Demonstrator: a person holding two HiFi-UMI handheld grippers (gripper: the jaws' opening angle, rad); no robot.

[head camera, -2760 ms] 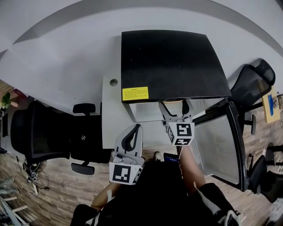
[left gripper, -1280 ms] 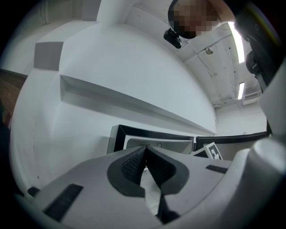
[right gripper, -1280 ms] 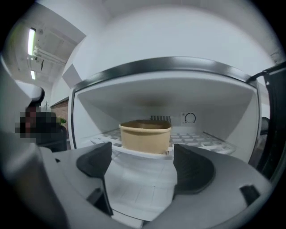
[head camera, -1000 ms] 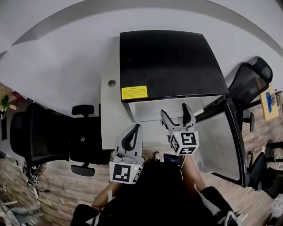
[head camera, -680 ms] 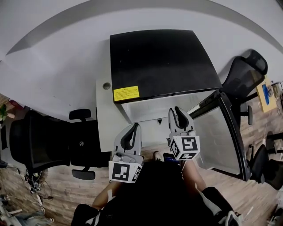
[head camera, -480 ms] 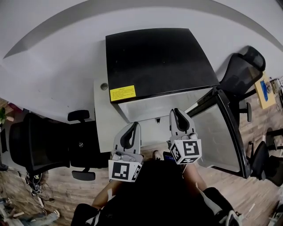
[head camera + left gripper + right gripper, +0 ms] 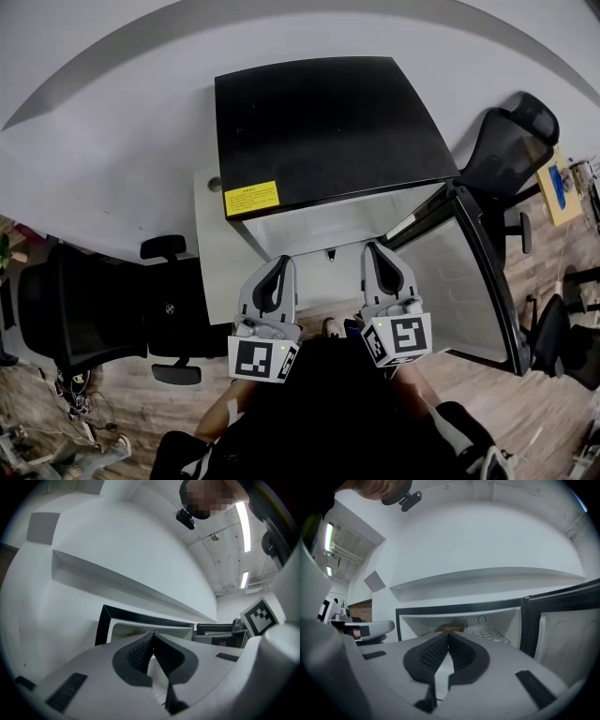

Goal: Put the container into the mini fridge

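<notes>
Standing open, door swung right, the mini fridge holds the container on its shelf. Left hand-held gripper and right hand-held gripper hover outside, jaws together, empty, probably freed to shut the door.

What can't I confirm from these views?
Head view: inside of the black-topped mini fridge is hidden under its own top.
Right gripper view: tan object inside the fridge, mostly behind the shut right gripper; cannot tell if it is the container.
Left gripper view: shut left gripper covers most of the fridge opening.
Head view: print on the yellow label is too small.
</notes>
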